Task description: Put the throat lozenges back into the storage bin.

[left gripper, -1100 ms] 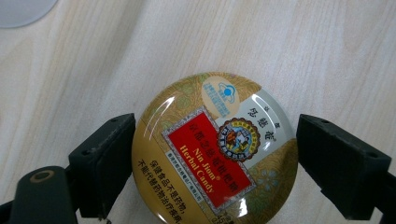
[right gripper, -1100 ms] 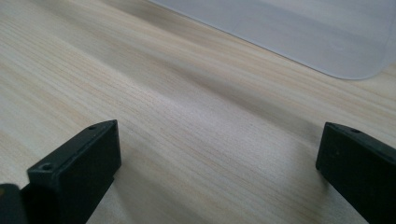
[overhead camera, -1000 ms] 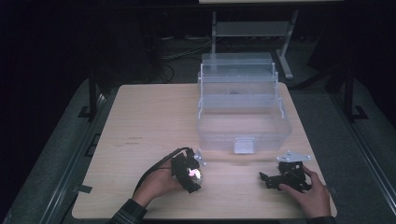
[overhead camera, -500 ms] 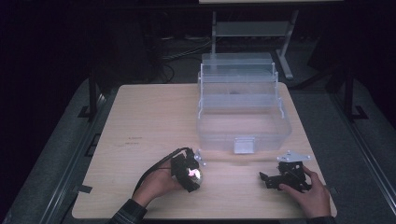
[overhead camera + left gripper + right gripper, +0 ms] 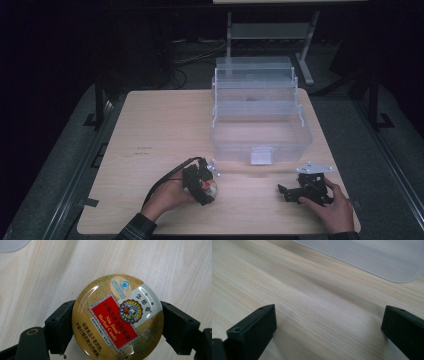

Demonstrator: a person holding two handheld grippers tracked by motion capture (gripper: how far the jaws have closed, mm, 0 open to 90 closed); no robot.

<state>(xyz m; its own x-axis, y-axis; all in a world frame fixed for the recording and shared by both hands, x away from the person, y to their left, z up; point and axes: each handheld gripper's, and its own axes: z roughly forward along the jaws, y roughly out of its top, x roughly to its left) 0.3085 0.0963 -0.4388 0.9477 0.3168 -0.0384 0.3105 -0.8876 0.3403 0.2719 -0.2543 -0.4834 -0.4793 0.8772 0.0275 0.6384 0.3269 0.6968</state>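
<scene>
Gold-lidded candy tin (image 5: 117, 317) sits clamped by its rim in the left hand-held gripper (image 5: 200, 181) over the wooden surface (image 5: 165, 125), right hand-held gripper (image 5: 305, 190) gaping empty; its smooth round edge could slip free if tilted.

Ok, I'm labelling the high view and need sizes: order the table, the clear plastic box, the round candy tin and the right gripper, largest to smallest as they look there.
1. Table
2. Clear plastic box
3. Right gripper
4. Round candy tin, partly hidden inside the left gripper, so its rank below the right gripper is a little unsure.
</scene>
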